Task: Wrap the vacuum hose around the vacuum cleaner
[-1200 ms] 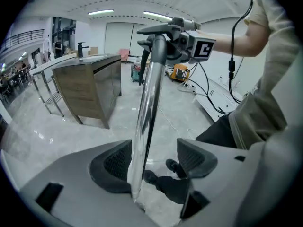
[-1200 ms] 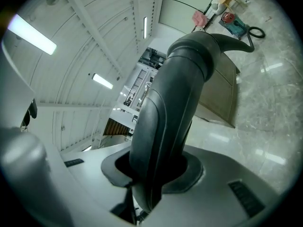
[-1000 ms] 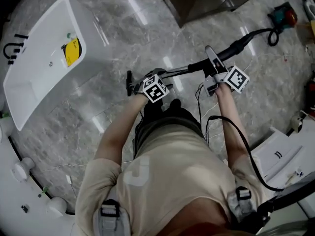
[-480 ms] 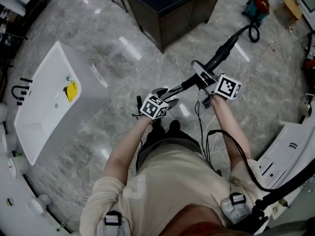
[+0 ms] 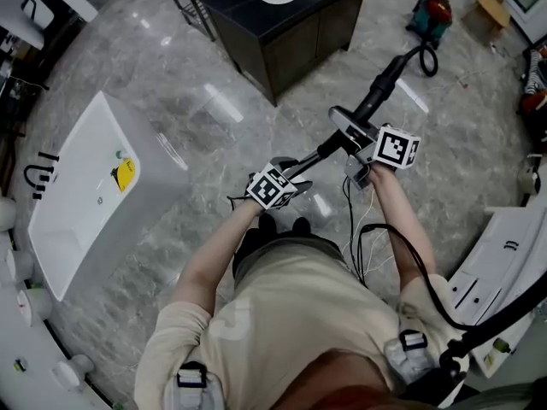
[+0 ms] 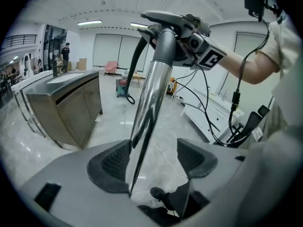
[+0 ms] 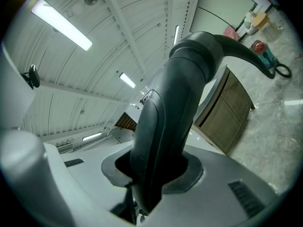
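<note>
While the person stands on the grey marble floor (image 5: pixel 214 101), the right tool (image 7: pixel 151 169) is clenched on the dark handle (image 7: pixel 175 103) of the vacuum wand, with both pads pressing on it. The left tool (image 6: pixel 154 160) is released: its jaws stand apart around the chrome tube (image 6: pixel 151 93), which leans on one pad only. From the handle the black vacuum hose (image 5: pixel 389 82) runs to the small vacuum cleaner (image 5: pixel 434 11), which sits on the floor well apart, near a dark cabinet (image 5: pixel 291 24).
</note>
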`<state>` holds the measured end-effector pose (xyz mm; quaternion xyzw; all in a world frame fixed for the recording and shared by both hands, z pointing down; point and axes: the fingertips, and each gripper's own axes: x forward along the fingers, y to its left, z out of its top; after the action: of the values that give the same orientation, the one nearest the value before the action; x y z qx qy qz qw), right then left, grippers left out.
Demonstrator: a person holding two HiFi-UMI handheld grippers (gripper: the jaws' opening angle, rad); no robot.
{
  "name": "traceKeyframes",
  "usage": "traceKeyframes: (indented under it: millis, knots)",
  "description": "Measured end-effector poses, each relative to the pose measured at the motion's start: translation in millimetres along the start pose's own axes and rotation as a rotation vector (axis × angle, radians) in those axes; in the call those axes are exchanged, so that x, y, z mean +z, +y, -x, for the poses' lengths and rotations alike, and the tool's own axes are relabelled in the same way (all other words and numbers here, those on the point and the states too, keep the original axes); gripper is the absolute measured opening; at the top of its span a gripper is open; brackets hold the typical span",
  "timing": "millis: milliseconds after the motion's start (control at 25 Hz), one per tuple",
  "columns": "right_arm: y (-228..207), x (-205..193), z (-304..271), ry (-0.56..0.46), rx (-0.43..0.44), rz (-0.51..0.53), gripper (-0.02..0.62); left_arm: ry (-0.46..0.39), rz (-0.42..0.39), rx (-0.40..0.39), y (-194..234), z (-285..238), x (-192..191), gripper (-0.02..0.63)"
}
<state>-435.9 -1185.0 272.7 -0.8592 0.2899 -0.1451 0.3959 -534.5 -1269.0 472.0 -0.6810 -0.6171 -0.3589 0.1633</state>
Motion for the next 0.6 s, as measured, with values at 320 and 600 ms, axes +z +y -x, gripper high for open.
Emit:
traceKeyframes:
  millis: [320,600]
  knots:
    - [6,22,19,0.035,-0.034,0.064,0.107,-0.066,-0.005,-0.099,-20,-14,31,0.304]
    - [13,32,-24,0.097,-0.066,0.111,0.107,-0.117,-0.03,-0.244,9,2,42,0.305]
